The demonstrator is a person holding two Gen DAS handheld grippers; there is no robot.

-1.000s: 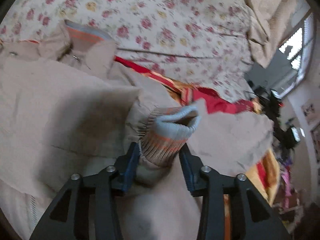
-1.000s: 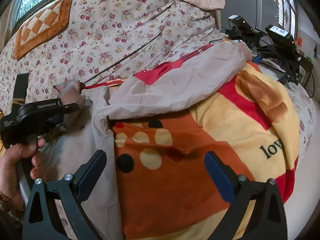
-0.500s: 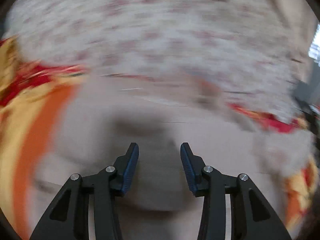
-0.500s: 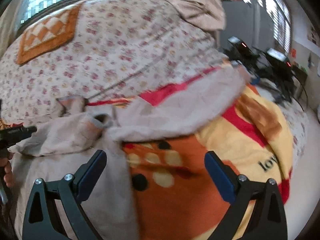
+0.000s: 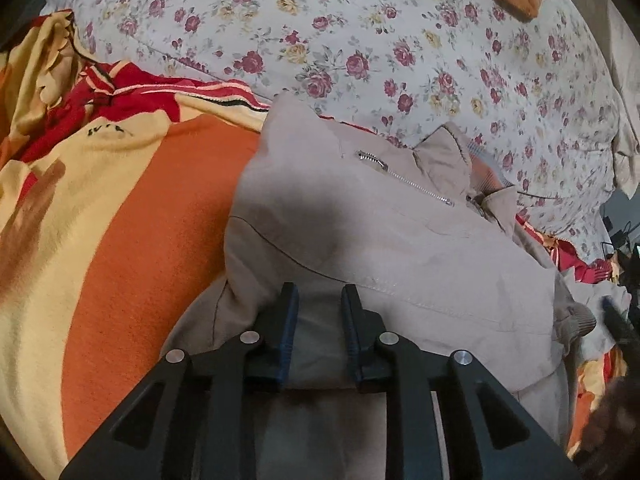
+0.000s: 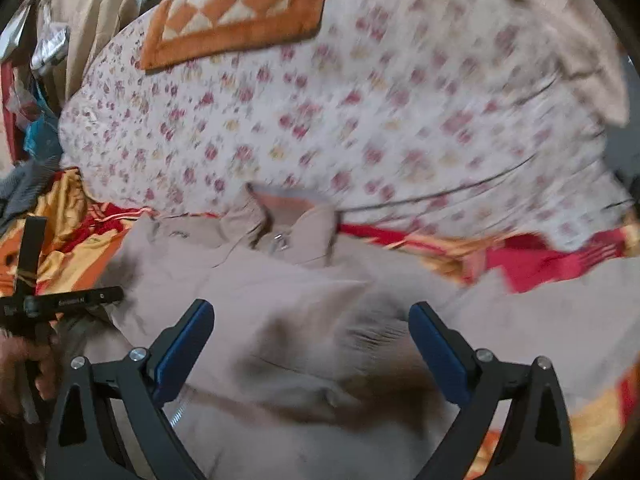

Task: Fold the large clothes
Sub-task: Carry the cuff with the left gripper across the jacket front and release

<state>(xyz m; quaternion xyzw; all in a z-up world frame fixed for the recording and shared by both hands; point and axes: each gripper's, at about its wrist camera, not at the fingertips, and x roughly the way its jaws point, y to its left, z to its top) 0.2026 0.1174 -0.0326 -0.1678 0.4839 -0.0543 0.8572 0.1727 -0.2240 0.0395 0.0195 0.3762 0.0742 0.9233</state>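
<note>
Support: a bed under a floral cover (image 5: 360,40), cream with red and yellow roses.
Far end: an orange-and-white checked cloth (image 6: 240,12) lying on the floral cover.
Near side: an orange, yellow and red blanket (image 5: 120,208) spread across the bed, with dark lettering on a yellow patch.
On the blanket: a beige jacket (image 5: 380,240), collar toward the floral cover, zipper showing.
</note>
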